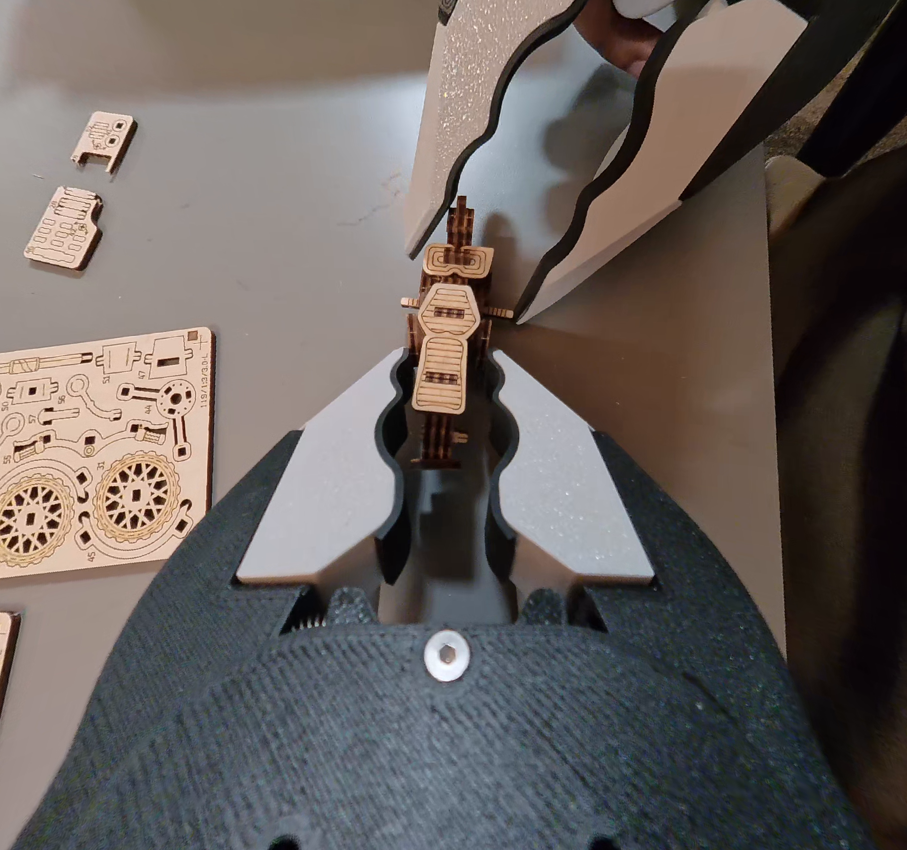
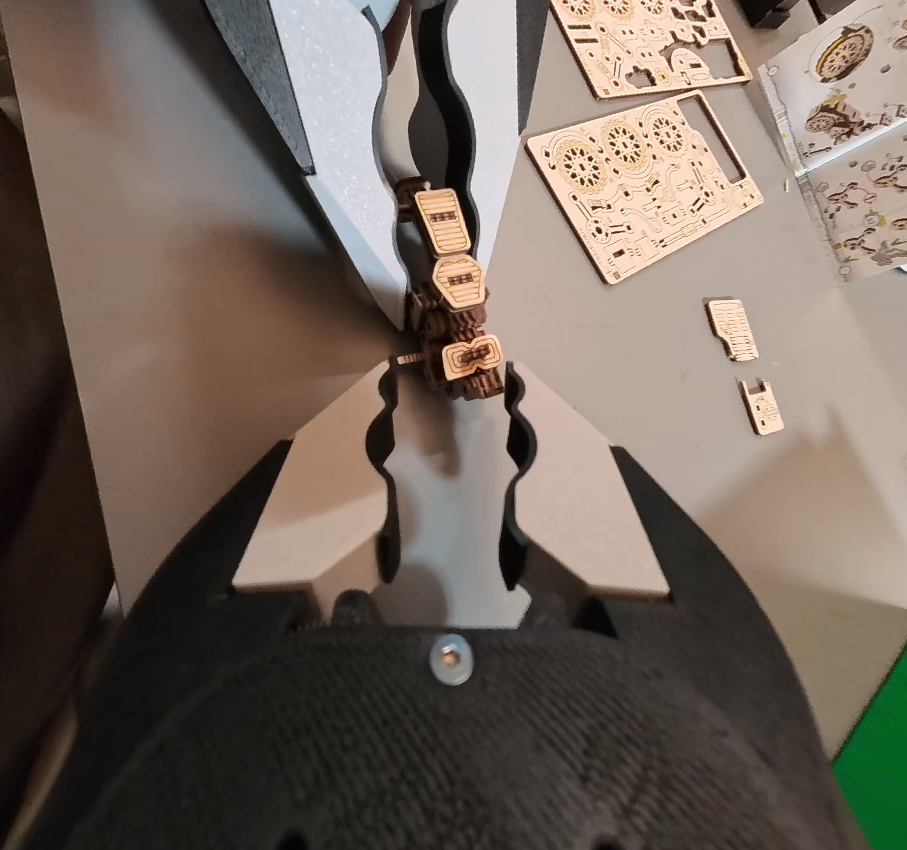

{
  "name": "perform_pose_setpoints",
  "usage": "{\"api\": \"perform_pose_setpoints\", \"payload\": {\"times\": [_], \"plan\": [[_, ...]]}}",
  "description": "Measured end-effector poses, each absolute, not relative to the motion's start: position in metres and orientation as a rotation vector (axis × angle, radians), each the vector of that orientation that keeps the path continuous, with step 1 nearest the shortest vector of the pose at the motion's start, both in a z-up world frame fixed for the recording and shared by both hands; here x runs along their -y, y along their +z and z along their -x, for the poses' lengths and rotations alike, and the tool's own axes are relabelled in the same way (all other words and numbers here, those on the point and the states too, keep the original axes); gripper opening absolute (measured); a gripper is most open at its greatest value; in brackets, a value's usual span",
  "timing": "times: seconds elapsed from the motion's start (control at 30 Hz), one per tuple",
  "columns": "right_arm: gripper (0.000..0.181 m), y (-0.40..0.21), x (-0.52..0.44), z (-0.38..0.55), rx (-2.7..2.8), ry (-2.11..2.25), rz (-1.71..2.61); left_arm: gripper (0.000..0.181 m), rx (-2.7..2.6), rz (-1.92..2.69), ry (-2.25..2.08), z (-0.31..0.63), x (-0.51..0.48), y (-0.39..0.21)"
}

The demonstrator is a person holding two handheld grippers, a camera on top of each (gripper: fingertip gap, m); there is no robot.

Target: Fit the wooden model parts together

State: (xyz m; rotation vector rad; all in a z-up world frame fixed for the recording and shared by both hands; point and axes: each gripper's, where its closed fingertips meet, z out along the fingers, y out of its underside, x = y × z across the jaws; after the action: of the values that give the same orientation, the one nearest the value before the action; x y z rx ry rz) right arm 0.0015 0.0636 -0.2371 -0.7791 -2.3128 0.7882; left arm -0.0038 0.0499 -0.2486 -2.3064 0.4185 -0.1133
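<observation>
The half-built wooden motorcycle model (image 1: pixel 444 360) sits pinched at its rear between the tips of the left gripper (image 1: pixel 447 360), while the right gripper (image 2: pixel 450 377), jaws apart, brackets its front end without clamping it. I judge the thin side pegs could snap or the model twist loose if those jaws close off-centre (the pinch looks shallow). Beyond the tips lies a matte grey table (image 1: pixel 245 237) carrying laser-cut part sheets (image 2: pixel 643 198), two loose small panels (image 2: pixel 731 330) and an instruction booklet (image 2: pixel 854 129).
</observation>
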Motion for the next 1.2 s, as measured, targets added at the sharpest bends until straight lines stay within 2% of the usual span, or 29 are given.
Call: {"api": "perform_pose_setpoints", "payload": {"times": [0.37, 0.7, 0.93, 1.2], "plan": [[0.045, -0.2334, -0.0627, -0.0034, 2.307, 0.89, 0.836, 0.03, -0.421, 2.305, -0.108, 0.0038, -0.0498, -0.2486], [0.037, -0.233, -0.067, -0.0018, 2.296, 0.879, 0.85, 0.03, -0.421, 2.305, -0.108, 0.0039, -0.0497, -0.2486], [0.045, -0.2337, -0.0627, -0.0041, 2.315, 0.91, 0.853, 0.03, -0.421, 2.305, -0.107, 0.0038, -0.0498, -0.2486], [0.04, -0.2382, -0.0635, -0.0034, 2.325, 0.863, 0.848, 0.03, -0.427, 2.304, -0.107, 0.0031, -0.0495, -0.2486]]}}
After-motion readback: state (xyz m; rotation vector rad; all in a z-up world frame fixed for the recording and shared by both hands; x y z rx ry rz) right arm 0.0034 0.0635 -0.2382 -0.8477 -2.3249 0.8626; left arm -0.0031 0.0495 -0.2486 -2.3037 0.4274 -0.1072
